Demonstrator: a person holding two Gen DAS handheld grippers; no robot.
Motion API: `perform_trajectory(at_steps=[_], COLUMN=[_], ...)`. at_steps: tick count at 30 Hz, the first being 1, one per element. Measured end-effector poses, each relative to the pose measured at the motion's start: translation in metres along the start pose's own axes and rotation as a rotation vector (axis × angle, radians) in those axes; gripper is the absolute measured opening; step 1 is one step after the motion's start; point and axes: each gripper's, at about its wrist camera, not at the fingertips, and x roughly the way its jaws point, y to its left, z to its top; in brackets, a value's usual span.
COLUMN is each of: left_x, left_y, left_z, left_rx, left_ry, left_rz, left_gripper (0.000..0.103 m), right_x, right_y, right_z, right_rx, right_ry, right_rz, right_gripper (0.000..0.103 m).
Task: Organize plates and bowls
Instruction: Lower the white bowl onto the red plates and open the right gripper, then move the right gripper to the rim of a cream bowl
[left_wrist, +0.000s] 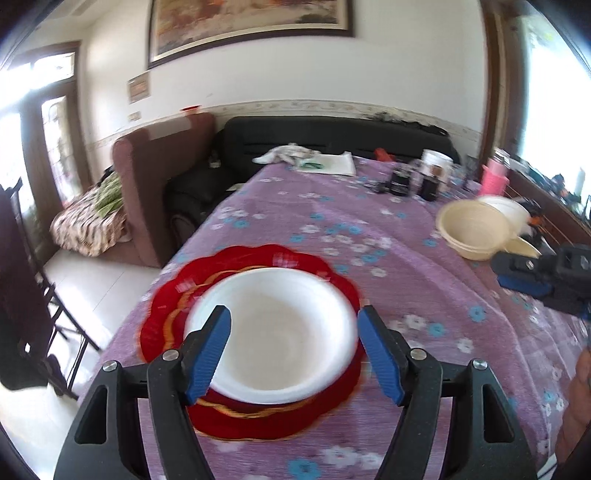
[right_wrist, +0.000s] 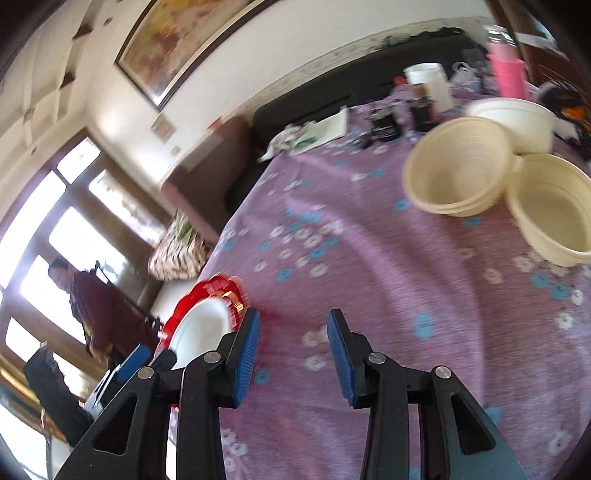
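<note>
A white bowl (left_wrist: 280, 332) sits on a red scalloped plate (left_wrist: 166, 317) near the left edge of the purple flowered tablecloth (left_wrist: 332, 229). My left gripper (left_wrist: 295, 314) hovers just over that bowl, open, its blue pads standing either side of it without pressing. Stacked cream bowls (right_wrist: 454, 173), a single cream bowl (right_wrist: 554, 210) and a white bowl (right_wrist: 513, 122) stand at the right. My right gripper (right_wrist: 293, 314) is open over bare cloth, with the red plate (right_wrist: 207, 291) to its left and nothing between its fingers.
Dark jars (left_wrist: 400, 181), a white tub (left_wrist: 436, 162) and a pink container (left_wrist: 495, 179) stand at the table's far end, beside a white cloth and paper (left_wrist: 314, 158). A brown armchair (left_wrist: 159, 177) stands left of the table. A person (right_wrist: 96, 314) stands beyond the left edge.
</note>
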Motion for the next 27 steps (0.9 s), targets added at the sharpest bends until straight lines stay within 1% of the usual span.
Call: perform_trajectory(at_steps=[2, 3, 5, 7, 10, 13, 16, 20, 26, 27], left_x=[-0.001, -0.001, 0.001, 0.004, 0.011, 0.018, 0.021, 0.026, 0.034, 0.036], left_y=[-0.023, -0.032, -0.060, -0.084, -0.117, -0.137, -0.142, -0.137, -0.126, -0.125], left_z=[0.000, -0.001, -0.006, -0.013, -0.028, -0.039, -0.042, -0.037, -0.029, -0.029], left_rx=[0.051, 0.071, 0.135, 0.189, 0.281, 0.331, 0.344, 0.325, 0.286, 0.281], left_ry=[-0.001, 0.000, 0.008, 0.015, 0.047, 0.090, 0.103, 0.107, 0.122, 0.126], left_rz=[-0.023, -0.033, -0.073, -0.100, -0.145, -0.183, -0.190, -0.185, -0.182, -0.182], left_gripper=[0.072, 0.075, 0.077, 0.077, 0.078, 0.078, 0.078, 0.077, 0.078, 0.078], right_x=[-0.008, -0.012, -0.023, -0.033, -0.051, -0.061, -0.055, -0.030, 0.012, 0.018], right_y=[-0.018, -0.026, -0.045, -0.060, -0.083, -0.105, -0.121, -0.134, -0.144, -0.147], right_z=[0.005, 0.007, 0.012, 0.020, 0.039, 0.065, 0.089, 0.115, 0.136, 0.138], right_rx=[0.039, 0.054, 0.091, 0.115, 0.136, 0.143, 0.136, 0.136, 0.100, 0.099], right_ry=[-0.020, -0.030, -0.060, -0.085, -0.132, -0.160, -0.142, -0.102, -0.051, -0.038], right_rz=[-0.009, -0.015, -0.038, -0.062, -0.132, -0.224, -0.266, -0.276, -0.421, -0.426], right_gripper=[0.041, 0.041, 0.041, 0.041, 0.041, 0.041, 0.041, 0.041, 0.040, 0.029])
